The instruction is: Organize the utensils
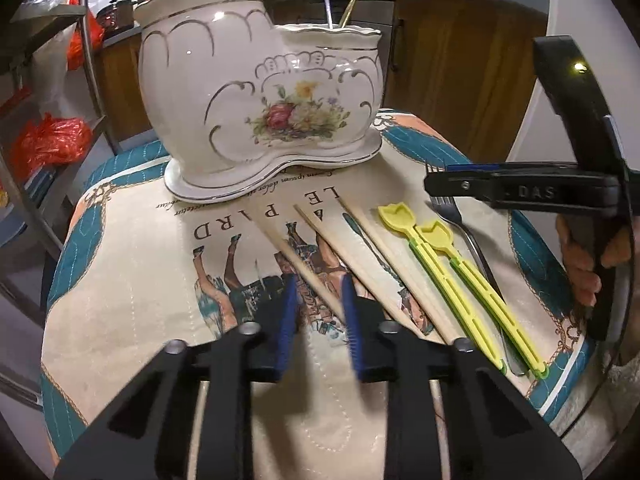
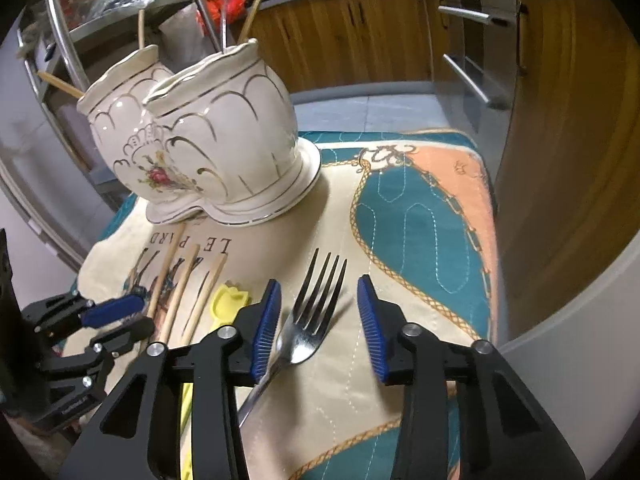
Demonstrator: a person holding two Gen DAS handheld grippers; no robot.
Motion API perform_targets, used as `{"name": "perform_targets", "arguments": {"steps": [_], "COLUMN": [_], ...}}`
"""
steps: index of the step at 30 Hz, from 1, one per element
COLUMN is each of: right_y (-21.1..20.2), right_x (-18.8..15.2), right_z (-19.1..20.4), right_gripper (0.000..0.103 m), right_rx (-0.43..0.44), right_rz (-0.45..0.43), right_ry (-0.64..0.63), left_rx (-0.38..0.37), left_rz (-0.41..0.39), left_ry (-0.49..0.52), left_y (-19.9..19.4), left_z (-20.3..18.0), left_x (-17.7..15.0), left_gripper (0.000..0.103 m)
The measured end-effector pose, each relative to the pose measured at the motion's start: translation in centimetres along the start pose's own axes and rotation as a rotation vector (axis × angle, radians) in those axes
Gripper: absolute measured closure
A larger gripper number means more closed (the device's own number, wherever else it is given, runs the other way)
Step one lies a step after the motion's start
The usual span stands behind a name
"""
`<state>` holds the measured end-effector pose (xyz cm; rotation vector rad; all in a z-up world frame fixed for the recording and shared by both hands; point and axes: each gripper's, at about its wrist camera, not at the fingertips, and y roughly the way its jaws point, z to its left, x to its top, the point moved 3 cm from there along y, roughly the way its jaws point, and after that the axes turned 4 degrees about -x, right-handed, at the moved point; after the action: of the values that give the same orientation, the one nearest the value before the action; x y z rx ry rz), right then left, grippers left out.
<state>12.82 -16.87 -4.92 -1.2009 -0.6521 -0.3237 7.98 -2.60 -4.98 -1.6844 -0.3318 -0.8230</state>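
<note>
Left gripper (image 1: pixel 319 320) straddles chopstick (image 1: pixel 298 266), jaws narrow, contact unclear. Right gripper (image 2: pixel 319 324) wide open around fork (image 2: pixel 310 320), handle running back toward it.

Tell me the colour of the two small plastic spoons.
Yellow spoons, lime-green trim on the handles; clearest in the left wrist view.

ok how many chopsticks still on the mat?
3. One runs between the left tongs, one beside it, one next to the yellow spoons. More may sit in the holder.
</note>
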Motion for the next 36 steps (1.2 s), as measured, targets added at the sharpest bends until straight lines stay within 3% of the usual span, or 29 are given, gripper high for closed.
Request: {"name": "perform_targets", "arguments": {"steps": [5, 8, 15, 17, 20, 26, 35, 36], "right_y": [0.5, 0.5, -0.9, -1.5, -2.5, -4.0, -5.6, -5.9], "right_x": [0.5, 0.3, 0.0, -0.1, -0.2, -0.1, -0.6, -0.8], "right_z": [-0.4, -0.4, -0.5, -0.5, -0.4, -0.3, 0.2, 0.4], "right_gripper": [0.067, 0.08, 0.095, 0.097, 0.097, 0.098, 0.098, 0.098], "right_rx": [0.009, 0.038, 0.05, 0.053, 0.058, 0.071, 0.116, 0.128], "right_rz": [0.0, 0.002, -0.034, -0.049, -0.08, -0.128, -0.171, -0.18], "right_ry": [0.01, 0.013, -0.002, -0.01, -0.024, -0.026, -0.038, -0.048], "left_rx": [-0.037, -0.049, -0.021, -0.031, -0.008, -0.051, 0.144, 0.171], "left_rz": [0.027, 0.04, 0.058, 0.069, 0.104, 0.082, 0.086, 0.085], "left_ry": [-0.022, -0.051, 0.014, 0.031, 0.056, -0.08, -0.107, -0.111], "left_y": [0.3, 0.5, 0.3, -0.1, -0.4, -1.2, 0.9, 1.0], "left_z": [0.7, 1.0, 0.6, 0.6, 0.9, 1.6, -0.6, -0.6], "left_x": [0.5, 0.7, 0.8, 0.9, 0.5, 0.5, 1.8, 1.9], "left_gripper": [0.089, 0.087, 0.091, 0.103, 0.103, 0.103, 0.094, 0.089]}}
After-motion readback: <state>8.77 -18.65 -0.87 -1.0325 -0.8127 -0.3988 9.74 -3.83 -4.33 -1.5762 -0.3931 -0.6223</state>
